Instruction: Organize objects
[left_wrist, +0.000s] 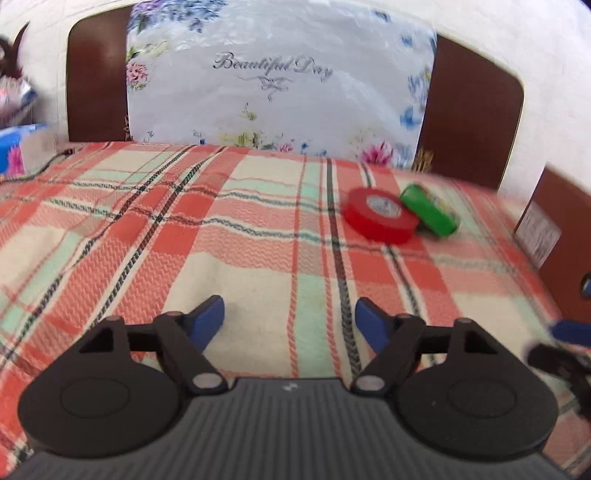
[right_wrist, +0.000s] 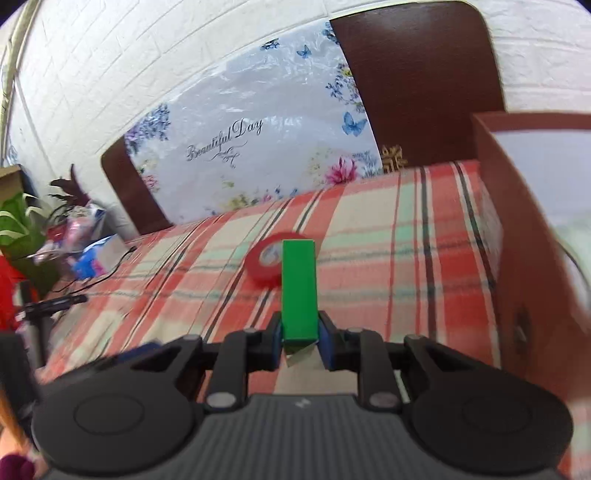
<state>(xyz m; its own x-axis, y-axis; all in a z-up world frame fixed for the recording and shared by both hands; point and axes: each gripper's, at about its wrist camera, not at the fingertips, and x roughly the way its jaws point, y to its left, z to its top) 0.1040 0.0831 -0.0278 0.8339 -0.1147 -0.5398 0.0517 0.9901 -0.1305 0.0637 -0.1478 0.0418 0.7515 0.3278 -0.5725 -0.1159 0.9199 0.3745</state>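
Observation:
In the left wrist view a red tape roll (left_wrist: 380, 218) lies flat on the plaid blanket (left_wrist: 184, 240), far right. A green tape roll (left_wrist: 430, 214) leans on its right side. My left gripper (left_wrist: 290, 317) hovers open over bare blanket, well short of both rolls. A blurred blue finger of my right gripper (left_wrist: 569, 330) shows at the right edge. In the right wrist view my right gripper (right_wrist: 300, 326) is shut on a green tape roll (right_wrist: 299, 288) seen edge-on. The red roll (right_wrist: 264, 262) lies just beyond it. I cannot tell if both views show the same green roll.
A floral "Beautiful Day" cushion (left_wrist: 280, 85) leans on the brown headboard (left_wrist: 476, 110) at the back. A brown open box (right_wrist: 517, 229) stands right of the bed. A black cable (right_wrist: 110, 273), packets (right_wrist: 92, 254) and a plant (right_wrist: 18, 221) lie off the left side.

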